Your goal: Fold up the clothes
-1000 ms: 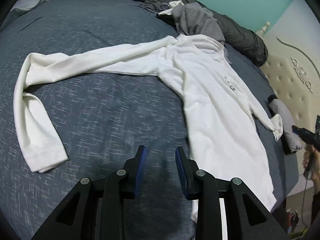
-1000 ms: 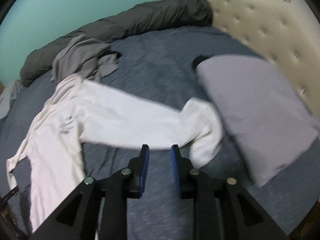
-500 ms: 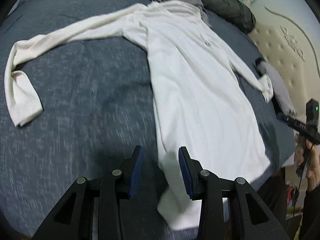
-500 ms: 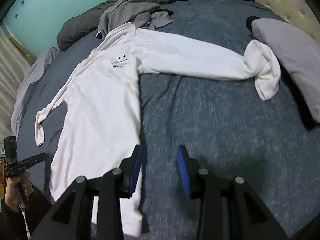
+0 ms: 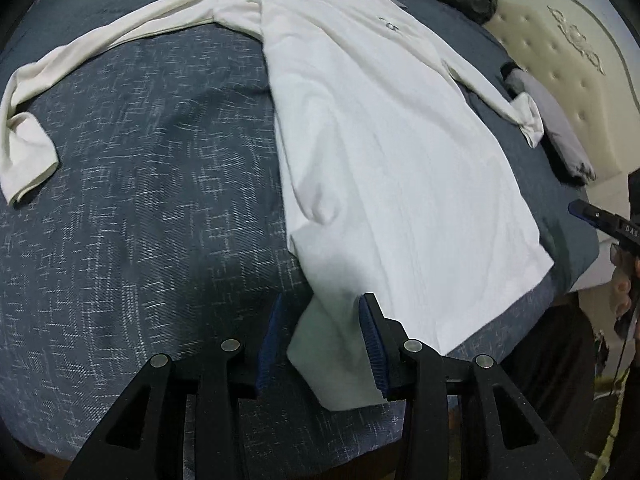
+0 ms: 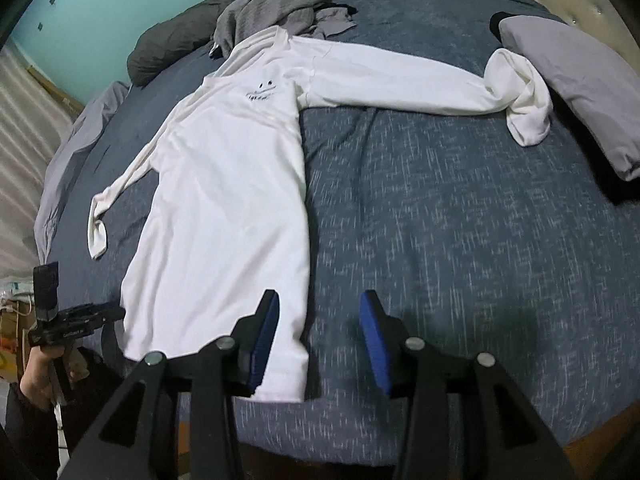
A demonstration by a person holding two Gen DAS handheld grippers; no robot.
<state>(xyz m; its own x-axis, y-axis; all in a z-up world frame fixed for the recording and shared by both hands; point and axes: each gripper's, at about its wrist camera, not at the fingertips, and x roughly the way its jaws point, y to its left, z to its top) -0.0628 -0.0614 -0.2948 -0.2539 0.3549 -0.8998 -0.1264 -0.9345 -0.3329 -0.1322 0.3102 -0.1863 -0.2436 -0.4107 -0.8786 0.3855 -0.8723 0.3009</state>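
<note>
grey pillow [image 6: 576,80] by sleeve, dark clothes [image 6: 276,4] behind shirt [image 6: 224,184]

Both grippers have come in over the hem end of the shirt [image 5: 392,168] from farther out on the bed [image 5: 140,200]. The left gripper [image 5: 322,344], earlier over bare cover beside the shirt, now has the hem's left corner between its fingers [image 5: 372,340], its jaws closing. The right gripper [image 6: 318,344], earlier by the right sleeve, now straddles the hem's right corner, its jaws opening.
</note>
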